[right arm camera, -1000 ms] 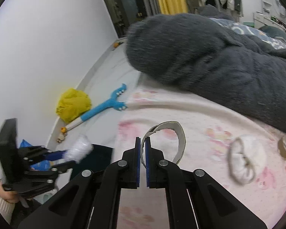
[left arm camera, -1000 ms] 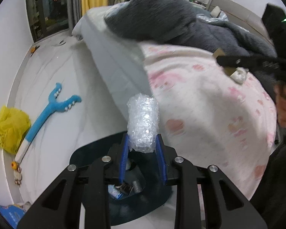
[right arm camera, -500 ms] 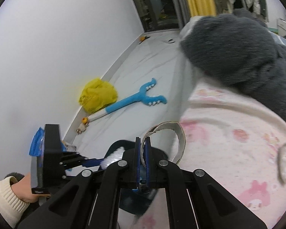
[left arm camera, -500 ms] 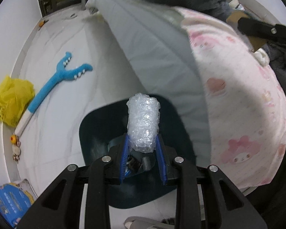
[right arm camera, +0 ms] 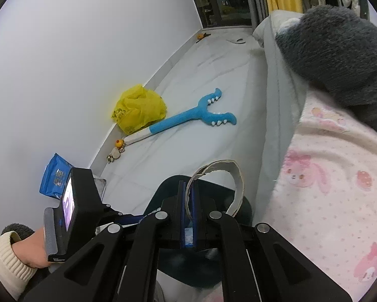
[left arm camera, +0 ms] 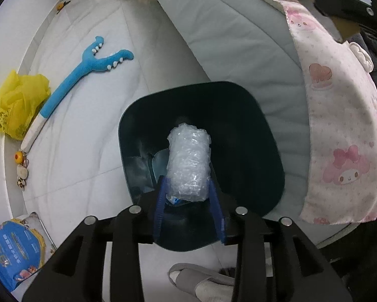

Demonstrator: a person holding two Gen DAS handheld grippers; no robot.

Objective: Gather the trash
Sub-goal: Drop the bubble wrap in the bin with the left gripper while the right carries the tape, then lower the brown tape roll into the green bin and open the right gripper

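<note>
A roll of clear bubble wrap (left arm camera: 188, 161) stands between the blue pads of my left gripper (left arm camera: 188, 183), straight above the dark teal bin (left arm camera: 254, 151). The jaws are opening, and the roll still sits against the pads. Some scraps lie in the bin's bottom. My right gripper (right arm camera: 187, 183) is shut on a beige paper strip (right arm camera: 238, 183) that curls into a loop, above the bin's rim (right arm camera: 243, 206). In the left wrist view one of the right gripper's fingers (left arm camera: 344, 5) shows at the top right with the strip.
The bin stands on the white floor against the bed's grey side (left arm camera: 226, 37). A pink blanket (left arm camera: 339, 125) hangs over the bed, with a grey fleece (right arm camera: 339, 50) on top. A blue plush toy (left arm camera: 70, 83), a yellow bag (left arm camera: 17, 100), a blue packet (left arm camera: 12, 251) and a slipper (left arm camera: 201, 284) lie around.
My left gripper sank over the bin with the roll, and its pads now stand a little wider. My right gripper swung from the bed to above the bin with the strip.
</note>
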